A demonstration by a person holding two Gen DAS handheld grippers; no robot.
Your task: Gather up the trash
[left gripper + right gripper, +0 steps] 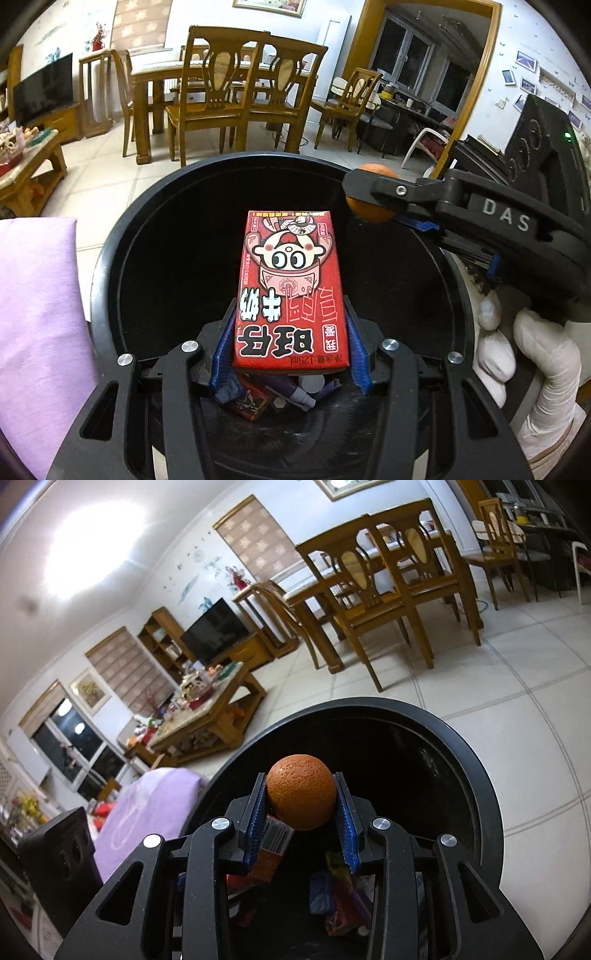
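We hold left gripper clamped on red milk carton | right gripper clamped on orange | both over black trash bin

bin: milk carton over its mouth; orange right of carton | blanket left of bin | litter in bin

The left gripper points steeply downward, its blue pads pressed on either side of a red carton. The right gripper — angled down less sharply — clamps an orange between its pads. A white-gloved hand grips the right gripper's handle — fingers curled beneath it.
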